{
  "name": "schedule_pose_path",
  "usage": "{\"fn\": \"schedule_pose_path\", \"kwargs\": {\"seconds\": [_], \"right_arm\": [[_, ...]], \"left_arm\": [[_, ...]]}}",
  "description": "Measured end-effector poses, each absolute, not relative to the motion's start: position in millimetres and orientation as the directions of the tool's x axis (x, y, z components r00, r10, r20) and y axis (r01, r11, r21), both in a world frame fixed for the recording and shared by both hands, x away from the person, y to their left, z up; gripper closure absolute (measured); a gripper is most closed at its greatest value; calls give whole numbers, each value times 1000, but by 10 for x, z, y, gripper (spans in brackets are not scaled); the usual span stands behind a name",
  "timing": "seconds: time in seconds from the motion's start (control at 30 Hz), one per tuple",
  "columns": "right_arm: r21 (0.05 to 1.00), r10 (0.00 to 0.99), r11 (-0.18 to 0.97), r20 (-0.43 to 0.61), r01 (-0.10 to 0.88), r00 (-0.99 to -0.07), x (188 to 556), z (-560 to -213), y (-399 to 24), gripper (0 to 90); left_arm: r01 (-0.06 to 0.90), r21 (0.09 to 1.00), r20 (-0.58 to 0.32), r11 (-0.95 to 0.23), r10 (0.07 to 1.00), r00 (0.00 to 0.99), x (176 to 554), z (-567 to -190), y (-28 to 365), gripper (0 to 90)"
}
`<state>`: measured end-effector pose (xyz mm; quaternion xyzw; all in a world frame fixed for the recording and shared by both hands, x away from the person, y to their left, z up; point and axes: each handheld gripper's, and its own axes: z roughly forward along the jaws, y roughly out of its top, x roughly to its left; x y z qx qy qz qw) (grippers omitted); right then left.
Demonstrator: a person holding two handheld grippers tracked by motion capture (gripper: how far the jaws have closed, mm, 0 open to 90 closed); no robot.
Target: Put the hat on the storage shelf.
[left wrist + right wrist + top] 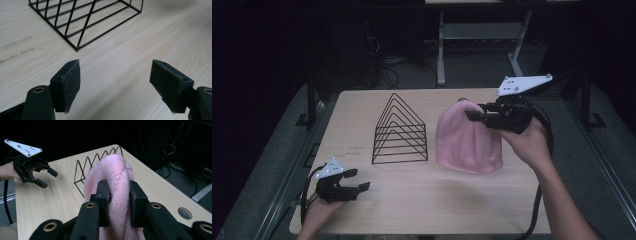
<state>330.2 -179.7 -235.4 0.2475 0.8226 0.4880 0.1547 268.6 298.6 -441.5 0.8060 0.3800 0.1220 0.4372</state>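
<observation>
A pink knitted hat (467, 137) hangs by its crown from my right gripper (475, 116), its brim resting on the table right of centre. In the right gripper view the two black jaws pinch a fold of the pink hat (117, 180) between them at my right gripper (119, 202). A black wire rack (400, 131) of triangular dividers stands upright at the table's middle, to the left of the hat. My left gripper (358, 181) rests low near the front left corner, open, with bare wood between its pads (68, 83). The rack's corner (77, 27) lies just ahead of it.
The light wooden table (427, 200) has bare surface along its front and between the rack and my left gripper. A round cable hole (185, 213) sits in the tabletop near the right gripper. Dark floor, cables and desk legs lie beyond the far edge.
</observation>
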Motion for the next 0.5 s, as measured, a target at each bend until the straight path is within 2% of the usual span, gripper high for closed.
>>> {"fn": "schedule_pose_path", "kwargs": {"seconds": [0.5], "right_arm": [[894, 510, 402, -41, 196, -859, 3345, -2090, -1614, 729]], "left_arm": [[481, 806, -143, -345, 676, 723, 2761, -4242, 2894, 243]]}}
